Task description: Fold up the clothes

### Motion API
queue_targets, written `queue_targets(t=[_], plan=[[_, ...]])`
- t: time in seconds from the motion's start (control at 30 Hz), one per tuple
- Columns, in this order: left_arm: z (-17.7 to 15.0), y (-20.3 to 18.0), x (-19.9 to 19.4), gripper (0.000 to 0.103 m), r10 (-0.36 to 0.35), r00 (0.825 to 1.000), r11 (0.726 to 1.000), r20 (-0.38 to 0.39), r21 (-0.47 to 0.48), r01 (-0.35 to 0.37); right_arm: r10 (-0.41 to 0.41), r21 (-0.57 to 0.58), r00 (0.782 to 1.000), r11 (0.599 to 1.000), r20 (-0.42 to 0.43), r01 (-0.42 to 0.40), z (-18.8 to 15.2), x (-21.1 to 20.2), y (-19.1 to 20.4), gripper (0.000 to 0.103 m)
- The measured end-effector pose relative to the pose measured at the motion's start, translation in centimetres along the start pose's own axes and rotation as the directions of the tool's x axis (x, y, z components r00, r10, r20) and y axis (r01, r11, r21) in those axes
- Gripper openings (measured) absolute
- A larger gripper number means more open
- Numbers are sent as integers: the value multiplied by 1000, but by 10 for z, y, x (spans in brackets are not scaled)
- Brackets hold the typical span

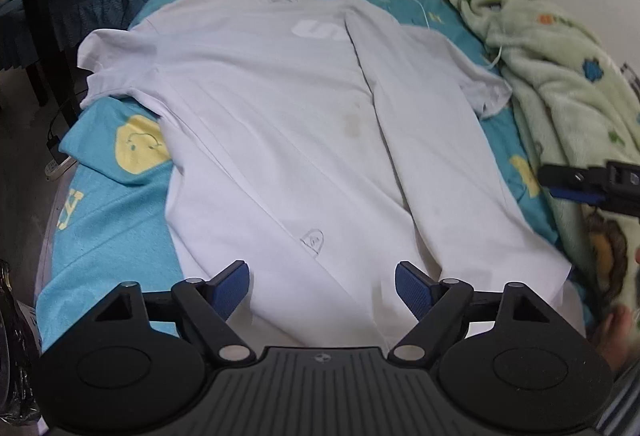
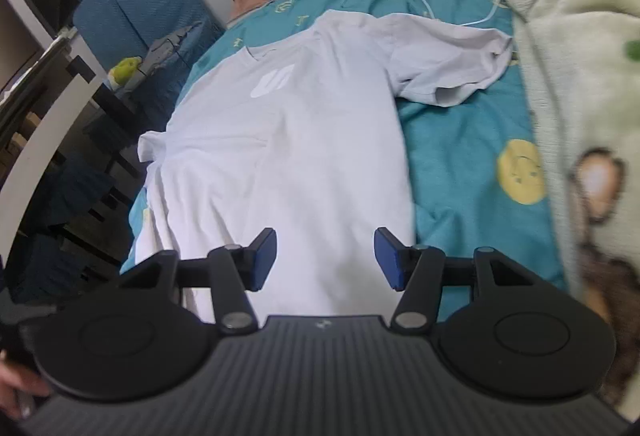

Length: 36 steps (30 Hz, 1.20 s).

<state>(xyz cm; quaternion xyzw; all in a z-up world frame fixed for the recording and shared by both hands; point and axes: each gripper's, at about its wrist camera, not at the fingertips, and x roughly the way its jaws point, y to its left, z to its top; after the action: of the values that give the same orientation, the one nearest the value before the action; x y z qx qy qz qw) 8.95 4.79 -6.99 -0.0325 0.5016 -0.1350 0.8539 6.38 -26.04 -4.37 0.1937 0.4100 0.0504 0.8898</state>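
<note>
White T-shirt (image 1: 272, 124): I see it flat, front up, right side folded inward, ahead of both tongs.

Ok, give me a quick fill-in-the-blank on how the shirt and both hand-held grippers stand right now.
1. The white T-shirt lies spread on the ____ bedsheet.
2. The left hand-held gripper has its jaws ____, holding nothing.
3. The right hand-held gripper hovers over the shirt's ____ end.
4. At the head of the bed lies a checked ____.

Missing words: teal; open; bottom (hem); pillow
</note>
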Motion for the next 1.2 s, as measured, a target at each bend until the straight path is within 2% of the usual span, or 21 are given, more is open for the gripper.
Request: queue_targets(t=[0.13,0.27,0.33,0.43,0.5,0.53,0.57,0.6,0.77,0.9,1.03,1.13,1.2], plan=[[-4,-11,8,73,15,999,999,-31,39,-14,-31,-104,998,994,-56,25,-17,24,6,57],[-1,-15,19,72,46,998,998,-49,43,-43,-3,-125,994,992,-112,-11,-26,37,9,58],[-3,-20,26,68,68,996,996,-62,66,-64,24,-94,991,995,-133,-37,-27,42,6,58],[-5,-25,37,53,99,991,991,-85,100,-91,27,-92,990,995,-139,-40,-25,44,4,58],[-6,-27,41,34,117,989,988,-91,111,-107,23,-96,991,995,-136,-36,-23,46,4,58],[-6,-26,42,28,122,989,987,-88,111,-112,19,-95,991,995,-136,-32,-22,47,3,57],[-7,-24,42,12,123,989,988,-83,106,-114,14,-96,991,995,-136,-27,-22,47,2,57],[-7,-21,40,4,116,990,990,-79,88,-109,6,-96,990,995,-138,-20,-22,49,0,57],[-1,9,12,2,19,997,999,-69,-25,-20,-23,-95,988,995,-150,9,-27,50,-3,57],[14,44,-18,2,-42,996,990,-73,-138,32,-26,-94,988,996,-153,12,-29,49,-4,57],[21,101,-22,2,-7,992,969,-123,-245,-23,-27,-89,987,996,-157,13,-29,50,-5,56],[24,145,-20,2,16,985,942,-172,-327,-73,-28,-90,987,996,-160,14,-28,51,-6,56],[18,166,-9,3,-23,976,911,-215,-406,-68,-24,-84,987,996,-159,11,-28,50,-6,56]])
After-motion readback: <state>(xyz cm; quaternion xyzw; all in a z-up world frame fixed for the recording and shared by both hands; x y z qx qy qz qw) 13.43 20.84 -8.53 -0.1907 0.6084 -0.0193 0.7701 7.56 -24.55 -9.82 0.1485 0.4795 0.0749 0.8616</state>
